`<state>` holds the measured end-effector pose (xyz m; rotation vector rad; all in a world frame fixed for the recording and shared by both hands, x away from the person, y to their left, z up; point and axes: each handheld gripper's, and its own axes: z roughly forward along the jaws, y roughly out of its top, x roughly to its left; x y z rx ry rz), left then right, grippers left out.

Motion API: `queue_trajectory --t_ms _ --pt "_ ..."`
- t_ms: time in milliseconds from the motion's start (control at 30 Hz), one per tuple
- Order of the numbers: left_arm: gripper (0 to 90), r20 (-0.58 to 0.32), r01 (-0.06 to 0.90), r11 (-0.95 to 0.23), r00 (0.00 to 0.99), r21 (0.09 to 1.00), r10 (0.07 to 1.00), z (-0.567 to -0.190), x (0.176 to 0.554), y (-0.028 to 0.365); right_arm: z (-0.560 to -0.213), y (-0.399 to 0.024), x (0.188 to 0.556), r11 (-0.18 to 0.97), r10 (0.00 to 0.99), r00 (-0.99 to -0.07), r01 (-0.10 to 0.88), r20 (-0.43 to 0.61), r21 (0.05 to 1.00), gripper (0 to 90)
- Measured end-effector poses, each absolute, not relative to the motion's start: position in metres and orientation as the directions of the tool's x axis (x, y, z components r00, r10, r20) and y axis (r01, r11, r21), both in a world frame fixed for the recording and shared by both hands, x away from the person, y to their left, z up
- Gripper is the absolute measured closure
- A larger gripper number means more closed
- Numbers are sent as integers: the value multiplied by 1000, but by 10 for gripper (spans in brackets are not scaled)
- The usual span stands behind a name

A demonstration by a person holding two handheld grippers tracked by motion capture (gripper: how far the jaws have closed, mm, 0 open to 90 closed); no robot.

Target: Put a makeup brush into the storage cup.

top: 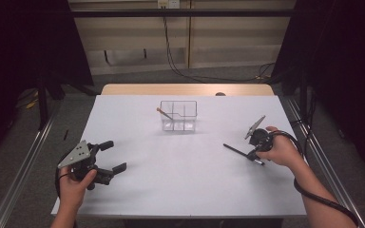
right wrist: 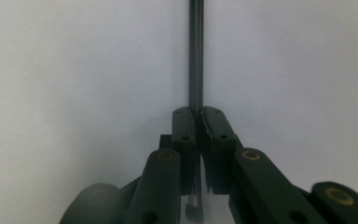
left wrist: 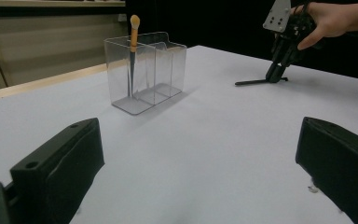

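Note:
A thin dark stick (top: pixel 237 151) lies on the white table (top: pixel 185 180) at the right. My right gripper (top: pixel 254 154) points down and is shut on one end of it. In the right gripper view the jaws pinch the stick (right wrist: pixel 196 56) at the tips of the gripper (right wrist: pixel 196 114). A clear divided holder (top: pixel 178 116) stands at the middle back with an orange-tipped brush (top: pixel 164 113) leaning in its left compartment. My left gripper (top: pixel 118 155) rests at the front left, open and holding nothing. From the left gripper (left wrist: pixel 198 140) the view takes in the holder (left wrist: pixel 147 70), the brush (left wrist: pixel 133 51) and the right gripper (left wrist: pixel 276 72).
The table's far edge is a strip of bare wood (top: pixel 185 89). Metal rails (top: pixel 24 175) run along both sides on the floor, and cables (top: pixel 180 71) trail behind the table. Dark curtains close in left and right.

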<state>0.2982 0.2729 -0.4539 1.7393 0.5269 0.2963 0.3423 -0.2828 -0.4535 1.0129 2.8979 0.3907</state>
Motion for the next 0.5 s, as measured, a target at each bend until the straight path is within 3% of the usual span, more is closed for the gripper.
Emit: queue_trajectory --t_ms 500 --pt "8 -90 198 -168 862 966 498 -455 298 271 -441 -287 333 739 620 -783 606 55 295 846"
